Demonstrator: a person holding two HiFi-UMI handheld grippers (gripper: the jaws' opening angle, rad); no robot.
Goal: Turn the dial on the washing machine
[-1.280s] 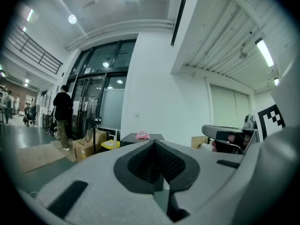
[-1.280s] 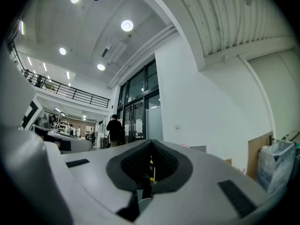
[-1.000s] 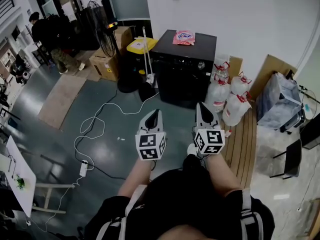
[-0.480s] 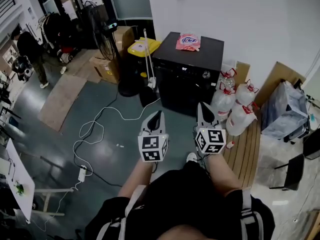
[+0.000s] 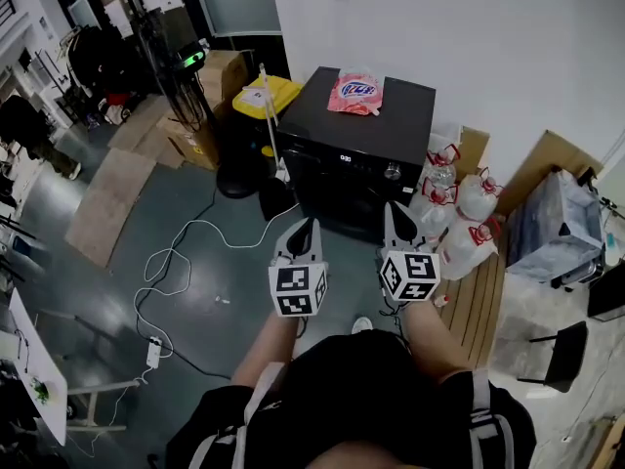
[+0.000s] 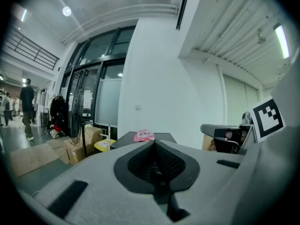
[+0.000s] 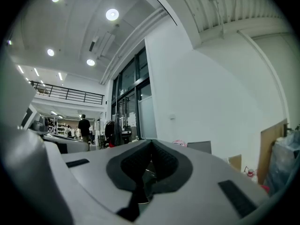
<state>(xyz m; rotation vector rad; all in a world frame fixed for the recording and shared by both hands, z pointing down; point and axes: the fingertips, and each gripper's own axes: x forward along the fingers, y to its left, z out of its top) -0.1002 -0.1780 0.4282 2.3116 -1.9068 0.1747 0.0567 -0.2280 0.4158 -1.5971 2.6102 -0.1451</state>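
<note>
Dial [image 5: 392, 171]: small round knob on the front panel of the black washing machine [image 5: 383, 130], which stands against the white wall with a pink packet [image 5: 354, 91] on its lid. Left gripper [image 5: 309, 223] and right gripper [image 5: 392, 208]: jaws pressed together, empty, side by side, well apart from the machine.

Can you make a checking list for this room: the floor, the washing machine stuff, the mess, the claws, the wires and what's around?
Surface: glossy grey floor.
Job's things: black washing machine against the white wall; dial on its front, untouched.
Clutter: pink bag on the machine's top; water jugs at its right.
Grippers: left claw and right claw both shut, empty, short of the machine.
Cables: white cable loops across the floor; power strip.
Surroundings: cardboard boxes left of the machine.
</note>
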